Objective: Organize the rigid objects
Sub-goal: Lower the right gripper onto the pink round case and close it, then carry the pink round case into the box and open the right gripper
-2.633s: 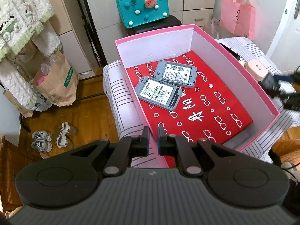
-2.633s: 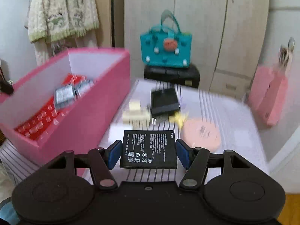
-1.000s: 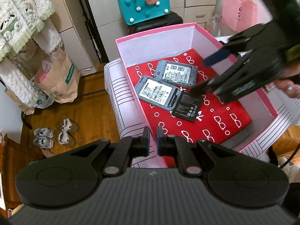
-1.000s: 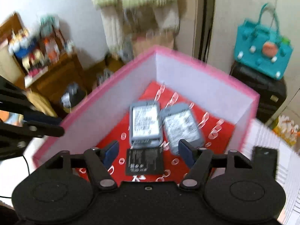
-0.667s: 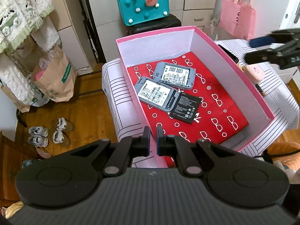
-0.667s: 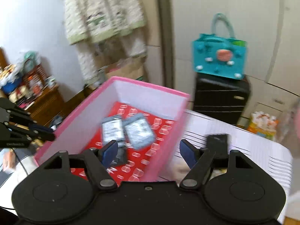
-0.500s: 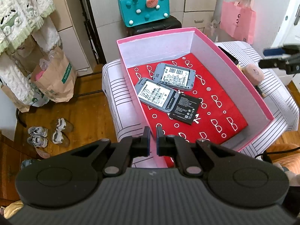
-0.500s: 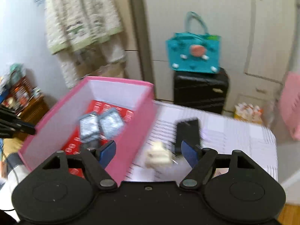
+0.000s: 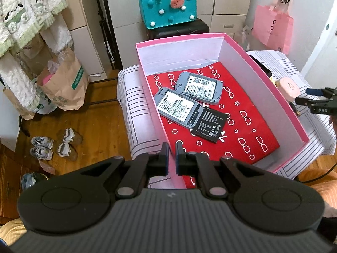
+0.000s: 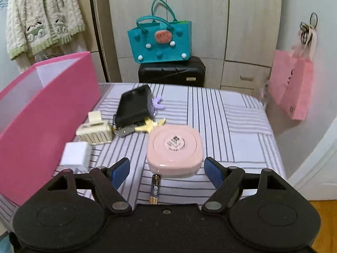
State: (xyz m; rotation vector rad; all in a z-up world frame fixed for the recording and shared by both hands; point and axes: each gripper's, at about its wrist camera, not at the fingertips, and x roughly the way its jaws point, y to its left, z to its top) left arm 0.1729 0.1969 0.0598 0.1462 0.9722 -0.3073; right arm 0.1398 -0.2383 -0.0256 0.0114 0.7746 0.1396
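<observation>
Inside the pink box (image 9: 271, 97), on its red patterned liner, lie two grey device shells (image 9: 179, 107) label-up, side by side and touching, with a flat black battery (image 9: 210, 124) against the nearer shell. By my reading, three items are sorted and most are not. On the striped tablecloth (image 10: 221, 109) beside the box wait a pink rounded case (image 10: 174, 147), a cream hair claw (image 10: 94, 130), a white cube (image 10: 75, 154), a black pouch (image 10: 134, 107), a key and yellow charm near it, and an AA battery (image 10: 154, 189). The right gripper (image 10: 166, 170) is empty, fingers wide, lined up on the pink case. The left gripper (image 9: 171, 158), fingers nearly together and holding nothing, hovers at the box's near end.
</observation>
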